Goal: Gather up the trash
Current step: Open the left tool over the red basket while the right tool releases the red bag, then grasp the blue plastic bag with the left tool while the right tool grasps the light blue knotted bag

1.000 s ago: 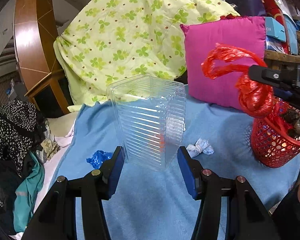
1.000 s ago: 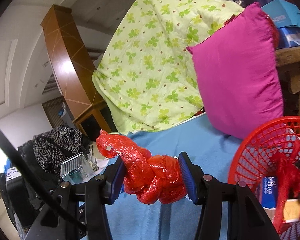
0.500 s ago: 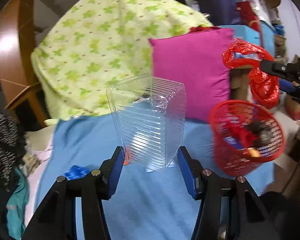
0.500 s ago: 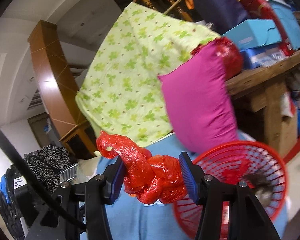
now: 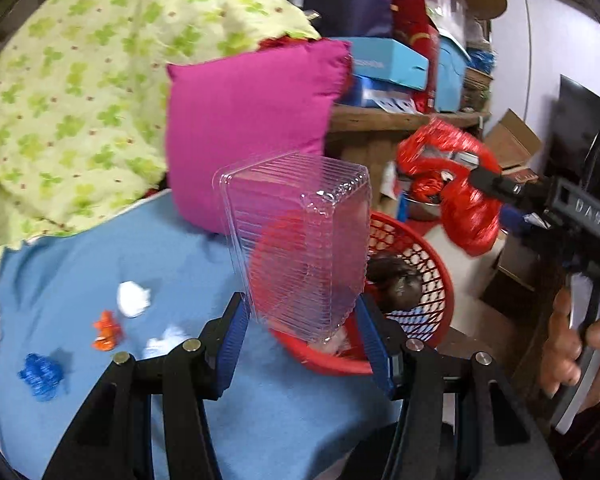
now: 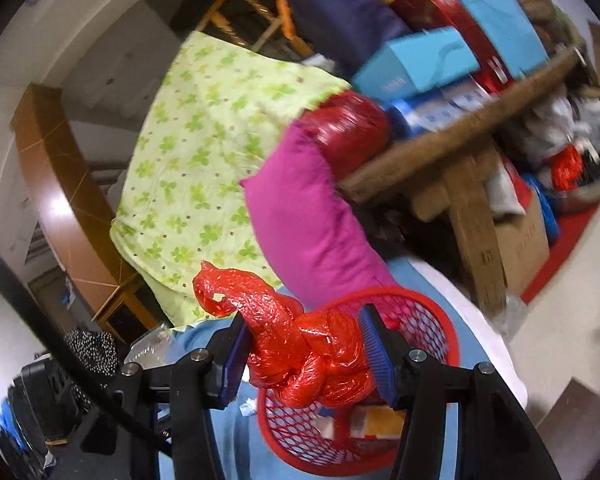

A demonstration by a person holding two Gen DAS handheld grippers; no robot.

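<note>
Two loads near the red mesh plastic basket (image 5: pixel 432 280): left claw (image 5: pixel 300 332) grips the clear ribbed plastic container (image 5: pixel 296 240), right claw (image 6: pixel 304 354) the knotted red plastic bag (image 6: pixel 312 360). We judge early release drops the container at 9 o'clock onto the blue bed sheet (image 5: pixel 140 248).

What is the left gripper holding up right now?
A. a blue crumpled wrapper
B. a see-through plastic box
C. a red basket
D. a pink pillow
B: the clear plastic box sits clamped between the blue pads of the left gripper, in front of the red basket; the right gripper holds a knotted red plastic bag instead.
</note>
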